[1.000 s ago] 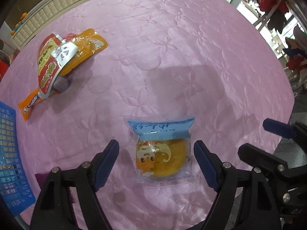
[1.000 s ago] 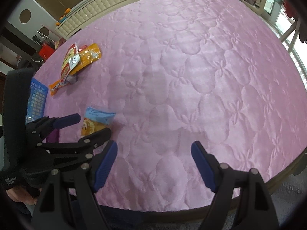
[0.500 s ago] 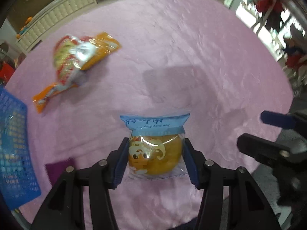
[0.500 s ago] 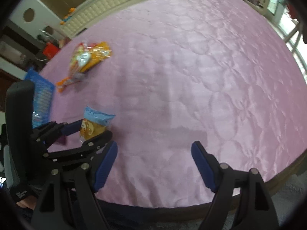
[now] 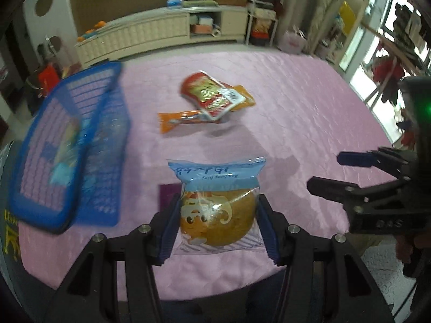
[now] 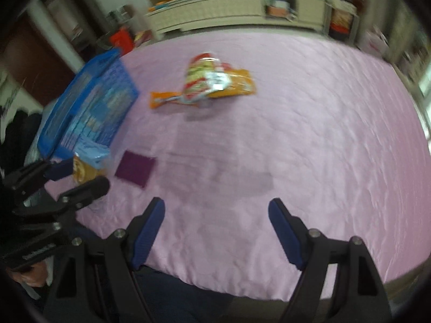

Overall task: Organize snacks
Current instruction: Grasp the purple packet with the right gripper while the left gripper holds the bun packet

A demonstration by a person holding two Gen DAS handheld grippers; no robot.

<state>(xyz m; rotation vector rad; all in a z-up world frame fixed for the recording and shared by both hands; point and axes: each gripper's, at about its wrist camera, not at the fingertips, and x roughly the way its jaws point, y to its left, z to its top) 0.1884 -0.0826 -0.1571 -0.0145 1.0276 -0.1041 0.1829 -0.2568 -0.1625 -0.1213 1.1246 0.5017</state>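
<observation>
Left gripper (image 5: 217, 222) is clamped on the wrapped bun (image 5: 217, 216), both blue pads pressed against the sides of the clear packet, its blue-printed top edge standing up past the fingertips. The packet sits clear of the pink quilted table cover (image 5: 309, 123), a small purple square (image 5: 168, 195) showing on the cloth beneath and just left of it. To the left lies the blue mesh basket (image 5: 67, 145), tipped up on its far side, with something pale blue inside, though the blur makes it hard to say what. Further back on the cloth lies a small heap of snacks: a red and silver pouch (image 5: 212, 95) resting across an orange packet (image 5: 243, 98), and a long orange stick pack (image 5: 179, 119) poking out towards the basket. Right gripper (image 6: 216, 227) hangs over bare cloth near the table's front edge, jaws spread wide with nothing between them. From its camera the left gripper shows at the far left, the bun in its grip just beside the basket's near corner
</observation>
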